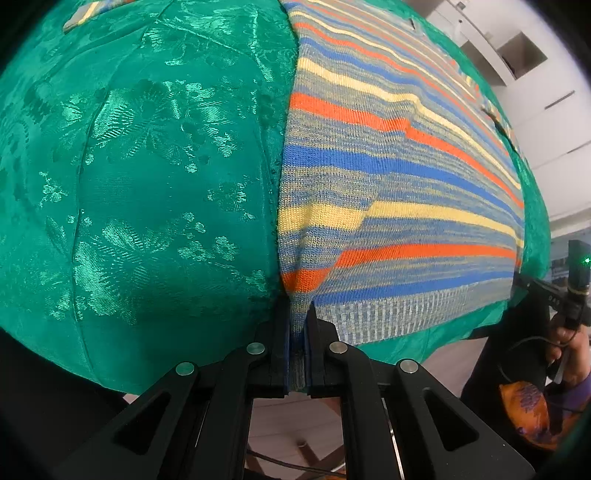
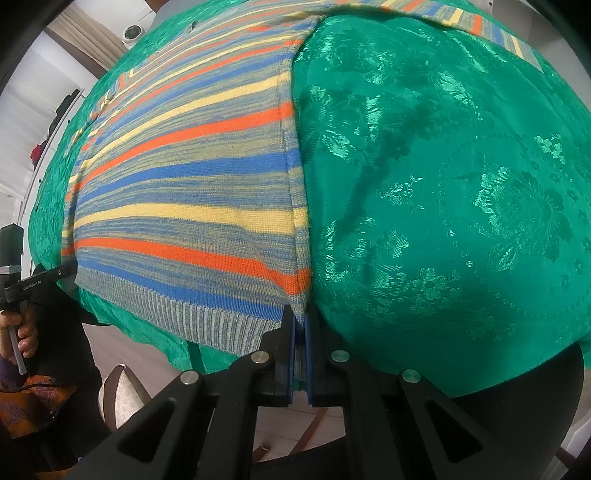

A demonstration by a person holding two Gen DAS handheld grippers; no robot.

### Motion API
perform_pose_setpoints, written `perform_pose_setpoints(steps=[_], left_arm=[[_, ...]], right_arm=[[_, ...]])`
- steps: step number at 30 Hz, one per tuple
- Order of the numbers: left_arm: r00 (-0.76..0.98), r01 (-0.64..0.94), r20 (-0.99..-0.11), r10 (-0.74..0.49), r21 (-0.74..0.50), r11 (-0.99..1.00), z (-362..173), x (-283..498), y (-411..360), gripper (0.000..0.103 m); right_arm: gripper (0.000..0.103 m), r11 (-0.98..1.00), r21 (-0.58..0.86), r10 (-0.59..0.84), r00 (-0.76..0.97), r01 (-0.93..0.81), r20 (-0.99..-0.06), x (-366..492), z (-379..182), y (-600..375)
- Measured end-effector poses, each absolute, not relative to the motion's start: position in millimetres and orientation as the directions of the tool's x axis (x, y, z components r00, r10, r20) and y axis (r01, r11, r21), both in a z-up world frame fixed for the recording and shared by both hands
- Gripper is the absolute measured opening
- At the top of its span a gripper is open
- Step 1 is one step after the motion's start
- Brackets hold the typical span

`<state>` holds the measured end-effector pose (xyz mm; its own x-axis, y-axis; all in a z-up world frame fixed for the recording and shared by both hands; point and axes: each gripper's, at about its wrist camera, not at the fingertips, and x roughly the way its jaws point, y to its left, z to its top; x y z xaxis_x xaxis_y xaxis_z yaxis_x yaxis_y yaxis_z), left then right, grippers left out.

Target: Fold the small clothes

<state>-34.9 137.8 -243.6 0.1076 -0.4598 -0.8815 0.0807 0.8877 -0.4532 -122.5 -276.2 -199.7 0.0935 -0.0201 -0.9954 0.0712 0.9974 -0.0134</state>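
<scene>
A knitted striped sweater [image 1: 388, 177] in blue, orange, yellow and grey lies flat on a table under a green floral cloth [image 1: 140, 177]. My left gripper [image 1: 298, 314] is shut on the sweater's near left hem corner, the ribbed knit pinched between its pads. In the right wrist view the same sweater [image 2: 192, 206] fills the left half. My right gripper [image 2: 300, 317] is shut on its near right hem corner at the table's front edge. A sleeve [image 2: 476, 18] stretches out at the top right. Each gripper shows at the other view's edge: the right gripper [image 1: 576, 284] and the left gripper [image 2: 22, 280].
The green cloth [image 2: 443, 206] hangs over the table's near edge. Below it lies a pale wooden floor [image 1: 291, 417]. A person's hand [image 1: 565, 350] and patterned orange sleeve [image 1: 528, 410] appear at the right. White cabinets [image 1: 546, 92] stand behind the table.
</scene>
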Motion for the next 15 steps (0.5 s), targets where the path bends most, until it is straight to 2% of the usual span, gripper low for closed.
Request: perform_pose_setpoints(steps=[5,14,15], left_arm=[[0.108,0.081,-0.882,-0.459,-0.452,0.888,-244.0,-35.2,138.1,0.005],[0.11,0.105,-0.894,-0.435,-0.425,0.899,-232.9,-45.4,133.7,0.011],[0.111,0.119,-0.899,-0.423,-0.411,0.904,-229.2,-48.4,132.6,0.016]], right_arm=[[0.004,0.997,-0.013,-0.02,0.092,0.076,-0.996,-121.4,-200.4,-277.0],[0.005,0.996,-0.007,-0.014,0.084,0.087,-0.996,-124.8,-197.4,-280.7],[0.006,0.996,-0.01,-0.017,0.077,0.086,-0.997,-125.8,-196.7,-280.3]])
